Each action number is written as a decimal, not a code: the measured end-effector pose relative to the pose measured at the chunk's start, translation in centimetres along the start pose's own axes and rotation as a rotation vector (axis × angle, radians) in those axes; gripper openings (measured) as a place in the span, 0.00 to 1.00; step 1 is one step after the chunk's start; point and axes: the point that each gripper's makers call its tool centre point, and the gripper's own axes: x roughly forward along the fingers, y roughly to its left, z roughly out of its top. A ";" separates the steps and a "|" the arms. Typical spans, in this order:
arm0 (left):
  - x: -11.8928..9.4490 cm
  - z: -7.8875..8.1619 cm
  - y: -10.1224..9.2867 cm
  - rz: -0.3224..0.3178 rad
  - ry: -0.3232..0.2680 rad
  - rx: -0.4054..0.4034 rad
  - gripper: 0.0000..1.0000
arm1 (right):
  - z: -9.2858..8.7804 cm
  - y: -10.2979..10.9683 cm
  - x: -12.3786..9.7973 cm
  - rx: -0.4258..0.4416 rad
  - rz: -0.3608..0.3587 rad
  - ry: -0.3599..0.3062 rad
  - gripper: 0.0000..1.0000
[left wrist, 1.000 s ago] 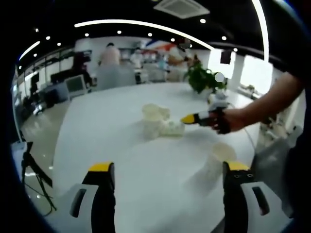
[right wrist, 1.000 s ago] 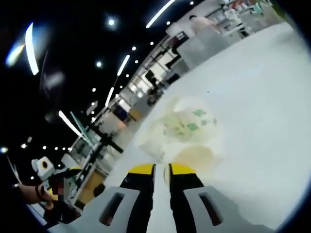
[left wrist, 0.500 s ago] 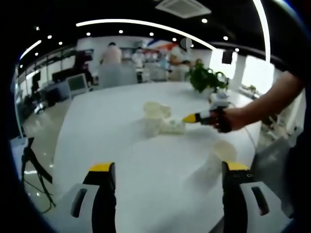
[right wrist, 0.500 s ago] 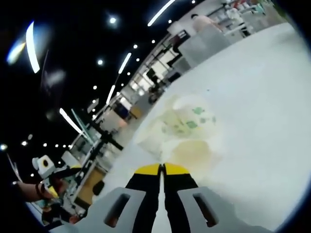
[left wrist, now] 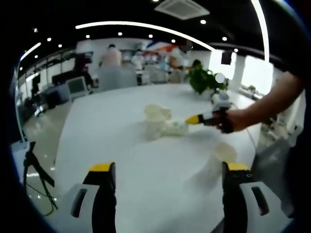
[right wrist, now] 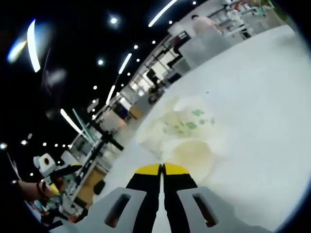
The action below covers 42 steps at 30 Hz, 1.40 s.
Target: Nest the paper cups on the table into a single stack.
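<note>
Several white paper cups (left wrist: 163, 121) lie in a loose cluster at the middle of the white table (left wrist: 107, 131). My right gripper (left wrist: 188, 119) reaches in from the right and touches the nearest lying cup. Seen from the right gripper view, my right gripper (right wrist: 161, 167) is shut on the rim of that cup (right wrist: 194, 155), whose mouth faces the camera. Green-printed cups (right wrist: 187, 121) lie just behind it. One more cup (left wrist: 221, 155) stands near my right jaw in the left gripper view. My left gripper (left wrist: 168, 170) hangs wide open over the near table, holding nothing.
A potted plant (left wrist: 206, 77) stands at the table's far right. People and desks fill the room behind. A tripod (left wrist: 31, 165) stands on the floor beyond the table's left edge. A person's forearm (left wrist: 272, 99) crosses in from the right.
The right gripper's jaws closed from a narrow gap onto the lying cup's rim, and the cup's mouth now shows more fully. The left gripper stayed open and still.
</note>
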 end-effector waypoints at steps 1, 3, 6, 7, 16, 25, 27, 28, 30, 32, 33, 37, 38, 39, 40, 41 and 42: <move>0.0 0.0 0.0 -0.001 0.000 -0.001 0.90 | 0.0 -0.1 -0.2 0.001 -0.001 0.001 0.00; 0.0 0.0 -0.1 0.000 0.002 0.003 0.90 | 0.1 0.2 -0.4 0.004 -0.002 0.000 0.00; 0.0 0.1 -0.3 -0.004 0.005 0.004 0.90 | 0.2 0.3 -0.7 0.007 -0.001 -0.002 0.00; -0.1 0.2 -0.4 -0.004 0.004 0.006 0.90 | 0.2 0.3 -0.8 0.009 -0.002 0.000 0.00; -0.4 0.2 -0.8 -0.008 0.004 0.014 0.90 | 0.7 0.7 -1.9 0.003 -0.011 -0.004 0.00; -0.6 0.3 -1.2 -0.017 0.003 0.028 0.90 | 1.7 1.8 -4.0 -0.036 -0.018 -0.006 0.00; -0.7 0.4 -1.3 -0.015 0.002 0.036 0.90 | 2.0 2.3 -4.5 -0.034 -0.014 -0.012 0.00; -0.7 0.7 -1.4 -0.021 -0.005 0.034 0.90 | 2.1 2.4 -4.7 -0.032 -0.014 -0.014 0.00; -0.8 0.9 -1.5 -0.022 -0.010 0.038 0.90 | 2.4 2.8 -5.1 -0.030 -0.012 -0.018 0.00; -0.8 1.0 -1.5 -0.023 -0.009 0.043 0.90 | 2.7 3.2 -5.5 -0.040 -0.006 -0.022 0.00; -0.8 1.0 -1.7 -0.027 -0.008 0.044 0.90 | 2.8 3.5 -5.8 -0.043 -0.002 -0.022 0.00; -0.8 1.0 -2.1 -0.035 -0.005 0.055 0.90 | 3.1 4.0 -6.5 -0.046 0.002 -0.026 0.00; -0.9 1.0 -2.2 -0.036 -0.005 0.058 0.90 | 3.1 4.2 -6.7 -0.050 0.005 -0.027 0.00; -0.9 0.9 -2.3 -0.038 -0.002 0.061 0.90 | 3.2 4.3 -6.9 -0.052 0.007 -0.028 0.00; -0.9 0.9 -2.4 -0.040 -0.001 0.063 0.90 | 3.2 4.8 -7.3 -0.056 0.010 -0.032 0.00; -1.0 0.9 -2.6 -0.042 -0.001 0.064 0.90 | 3.3 5.1 -7.6 -0.057 0.012 -0.035 0.00; -1.0 0.7 -2.7 -0.044 0.003 0.068 0.90 | 3.4 5.5 -8.0 -0.058 0.015 -0.041 0.00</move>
